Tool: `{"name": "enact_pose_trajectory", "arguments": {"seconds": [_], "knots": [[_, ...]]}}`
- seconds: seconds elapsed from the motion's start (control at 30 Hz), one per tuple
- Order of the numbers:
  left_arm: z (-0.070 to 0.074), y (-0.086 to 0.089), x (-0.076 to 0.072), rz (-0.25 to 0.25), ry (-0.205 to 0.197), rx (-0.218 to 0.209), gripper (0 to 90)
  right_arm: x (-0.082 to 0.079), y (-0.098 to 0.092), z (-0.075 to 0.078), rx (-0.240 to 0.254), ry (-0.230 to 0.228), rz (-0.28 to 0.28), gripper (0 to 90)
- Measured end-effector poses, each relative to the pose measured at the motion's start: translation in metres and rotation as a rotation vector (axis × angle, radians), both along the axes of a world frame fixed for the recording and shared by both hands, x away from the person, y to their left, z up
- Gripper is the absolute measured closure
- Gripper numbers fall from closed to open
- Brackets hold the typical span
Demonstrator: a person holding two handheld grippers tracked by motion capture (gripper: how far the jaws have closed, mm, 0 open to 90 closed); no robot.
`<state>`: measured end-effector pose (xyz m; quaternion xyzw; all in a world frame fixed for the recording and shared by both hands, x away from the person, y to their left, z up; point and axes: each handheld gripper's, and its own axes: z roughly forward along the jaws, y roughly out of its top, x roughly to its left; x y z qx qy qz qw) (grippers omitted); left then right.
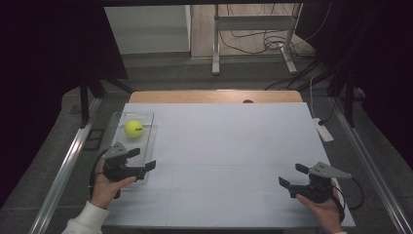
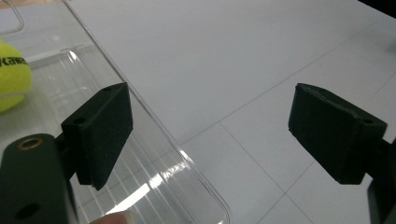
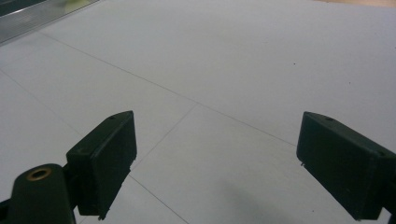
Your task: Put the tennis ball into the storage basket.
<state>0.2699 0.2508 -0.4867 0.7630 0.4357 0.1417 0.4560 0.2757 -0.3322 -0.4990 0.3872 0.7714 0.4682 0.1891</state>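
Both tongs gape wide, holding nothing. Left tongs [image 1: 144,159] seemingly straddle the clear tray's [image 1: 148,127] near rim, tennis ball [image 1: 133,128] inside; right tongs [image 1: 291,176] hover over the bench [image 1: 229,146].

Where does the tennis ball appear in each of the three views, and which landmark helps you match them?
High view: the tennis ball lies in the clear plastic tray at the table's left, beyond the left gripper.
Left gripper view: the ball is at the left edge, cut off, inside the tray.
Right gripper view: I cannot make out the ball.
Shared landmark: the thin seam lines on the white table top.
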Motion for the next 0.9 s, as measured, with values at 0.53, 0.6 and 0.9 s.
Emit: {"name": "enact_pose_trajectory", "arguments": {"seconds": [0.53, 0.6, 0.9], "knots": [[-0.011, -0.009, -0.017, -0.028, 0.015, -0.001, 14.5, 0.001, 0.001, -0.001, 0.003, -0.001, 0.001, 12.0], [-0.011, -0.009, -0.017, -0.028, 0.016, -0.001, 14.6, 0.002, 0.001, -0.001, 0.002, -0.001, 0.0, 12.0], [-0.013, -0.009, -0.018, -0.023, 0.013, 0.004, 14.6, 0.002, 0.001, -0.001, 0.001, -0.001, -0.001, 12.0]]}}
